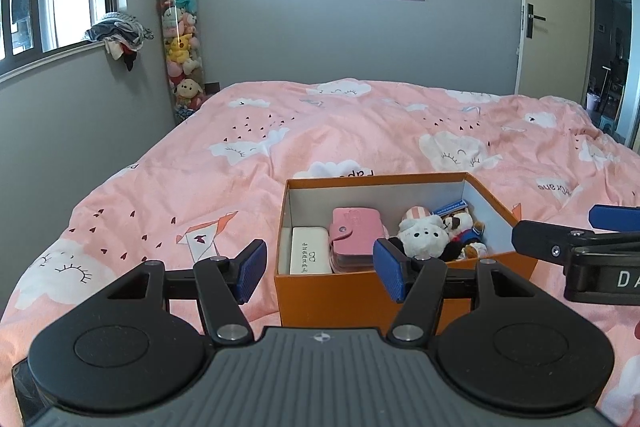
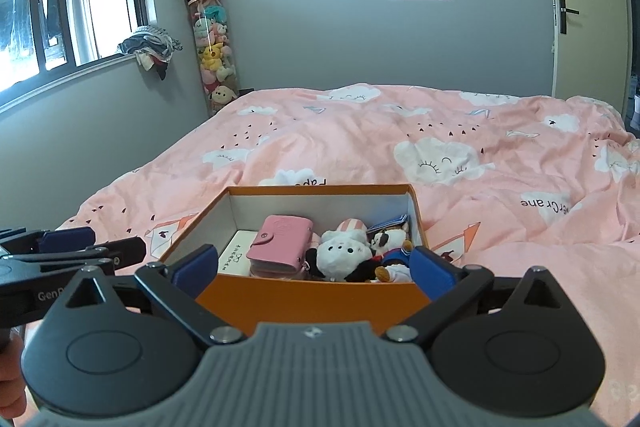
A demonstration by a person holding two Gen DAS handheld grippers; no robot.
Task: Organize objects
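Orange box (image 1: 400, 291), lidless, sits on a bed (image 1: 320, 131) covered in a pink cloud-print quilt, close in front of both cameras. Packed inside, side by side, are a white case (image 1: 309, 255), a pink snap-button card holder (image 1: 354, 231) and small plush toys (image 1: 426, 237), so the sorting looks largely finished. Left tongs (image 1: 320, 269) are spread wide and grip nothing; one pad hangs outside the box's near left corner, the other over its near rim. Right tongs (image 2: 314, 265) are also fully spread and empty, straddling the box's near wall, probably lined up to grasp or shift the box. Only the right view shows the card holder lying across the white case, and the edge of a hand at lower left. Only the left view shows the open doorway (image 1: 608, 59) at far right.
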